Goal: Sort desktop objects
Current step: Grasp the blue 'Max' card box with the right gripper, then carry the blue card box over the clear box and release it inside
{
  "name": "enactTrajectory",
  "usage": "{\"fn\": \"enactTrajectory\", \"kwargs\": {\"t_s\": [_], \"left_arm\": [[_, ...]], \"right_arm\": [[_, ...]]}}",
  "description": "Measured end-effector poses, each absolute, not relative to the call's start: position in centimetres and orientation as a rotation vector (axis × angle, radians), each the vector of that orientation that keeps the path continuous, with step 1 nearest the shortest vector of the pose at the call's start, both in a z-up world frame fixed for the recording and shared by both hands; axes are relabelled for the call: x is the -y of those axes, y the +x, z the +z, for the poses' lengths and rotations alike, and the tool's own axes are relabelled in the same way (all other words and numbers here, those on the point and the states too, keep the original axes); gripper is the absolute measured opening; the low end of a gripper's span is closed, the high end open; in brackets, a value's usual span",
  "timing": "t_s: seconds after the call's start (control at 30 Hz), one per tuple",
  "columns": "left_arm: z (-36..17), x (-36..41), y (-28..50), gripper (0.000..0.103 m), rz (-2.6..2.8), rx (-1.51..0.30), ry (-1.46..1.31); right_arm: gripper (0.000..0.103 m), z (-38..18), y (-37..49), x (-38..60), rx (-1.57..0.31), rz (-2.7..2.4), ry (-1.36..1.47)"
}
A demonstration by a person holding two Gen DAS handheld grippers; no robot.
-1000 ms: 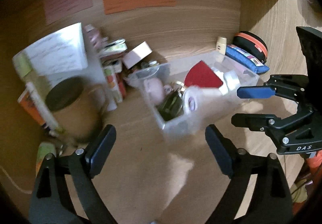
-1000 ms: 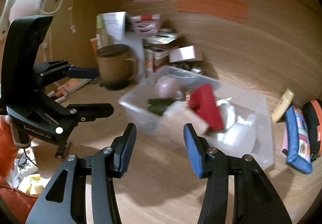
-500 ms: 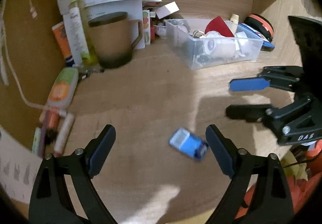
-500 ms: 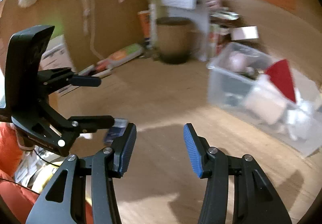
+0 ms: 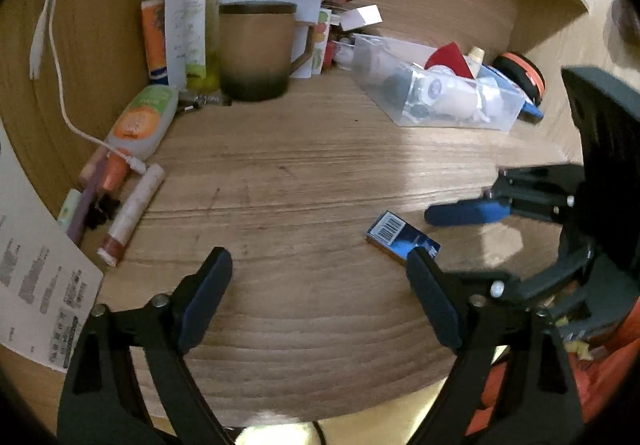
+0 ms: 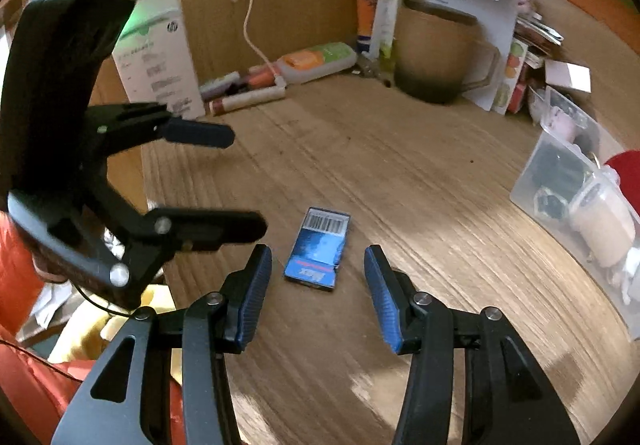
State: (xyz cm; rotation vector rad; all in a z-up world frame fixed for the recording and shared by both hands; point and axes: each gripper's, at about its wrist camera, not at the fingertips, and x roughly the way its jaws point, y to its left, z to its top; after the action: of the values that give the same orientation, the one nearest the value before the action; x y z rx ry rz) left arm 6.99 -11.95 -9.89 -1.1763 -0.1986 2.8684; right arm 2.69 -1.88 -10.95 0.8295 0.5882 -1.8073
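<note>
— Two grippers, both gaping wide, nothing held. Right gripper low over the desk, ribbed blue pads flanking the small blue box without touching. Left gripper just beside, dark pads spread, box peeking by its right fingertip.

— Which way for the box?

— Flat on the wooden desk, long axis running away from the right gripper, barcode end far, printed label end near. Slightly skewed toward the right. Thin, rectangular, glossy card with crisp corners.

— And around it?

— Bare grained wood on all sides of the box, desk front edge close behind the fingers. Further out, clear plastic bin at right, full of bits, red wedge poking up. Brown glazed mug upright at the back, papers behind. Tubes and sticks lying along the left wall, white cable draped over them.
</note>
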Motion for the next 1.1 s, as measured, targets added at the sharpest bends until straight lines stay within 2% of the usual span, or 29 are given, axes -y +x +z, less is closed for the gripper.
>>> {"fn": "enactTrajectory", "kwargs": {"t_s": [0.07, 0.17, 0.33, 0.4, 0.43, 0.53, 0.67, 0.73, 1.1], "left_arm": [[-10.0, 12.1, 6.6, 0.072, 2.852, 0.219, -1.182], [-10.3, 12.2, 6.1, 0.064, 2.827, 0.237, -1.185], [-10.3, 11.1, 5.2, 0.063, 2.779, 0.213, -1.183], [-10.3, 10.5, 4.8, 0.058, 2.77, 0.187, -1.182], [-10.3, 10.3, 4.6, 0.052, 2.767, 0.171, -1.184], [-10.3, 9.5, 3.9, 0.048, 2.75, 0.149, -1.187], [-10.2, 9.0, 3.3, 0.029, 2.698, 0.17, -1.184], [-10.2, 8.8, 3.0, 0.025, 2.666, 0.198, -1.183], [-9.0, 9.3, 1.2, 0.024, 2.624, 0.286, -1.199]], "right_arm": [[0.037, -11.0, 3.0, 2.0, -0.621, -1.817, 0.808], [0.027, -10.9, 2.9, 2.0, -0.612, -1.813, 0.82], [0.025, -10.9, 2.4, 1.5, -0.591, -1.82, 0.841], [0.025, -11.0, 2.6, 1.6, -0.601, -1.829, 0.829], [0.025, -11.0, 2.7, 1.6, -0.608, -1.838, 0.823], [0.025, -11.0, 3.0, 1.5, -0.619, -1.847, 0.806], [0.025, -11.0, 2.8, 1.2, -0.61, -1.855, 0.804], [0.025, -10.9, 2.6, 1.0, -0.6, -1.868, 0.804], [0.025, -9.6, 1.6, -0.7, -0.541, -1.922, 0.771]]}}
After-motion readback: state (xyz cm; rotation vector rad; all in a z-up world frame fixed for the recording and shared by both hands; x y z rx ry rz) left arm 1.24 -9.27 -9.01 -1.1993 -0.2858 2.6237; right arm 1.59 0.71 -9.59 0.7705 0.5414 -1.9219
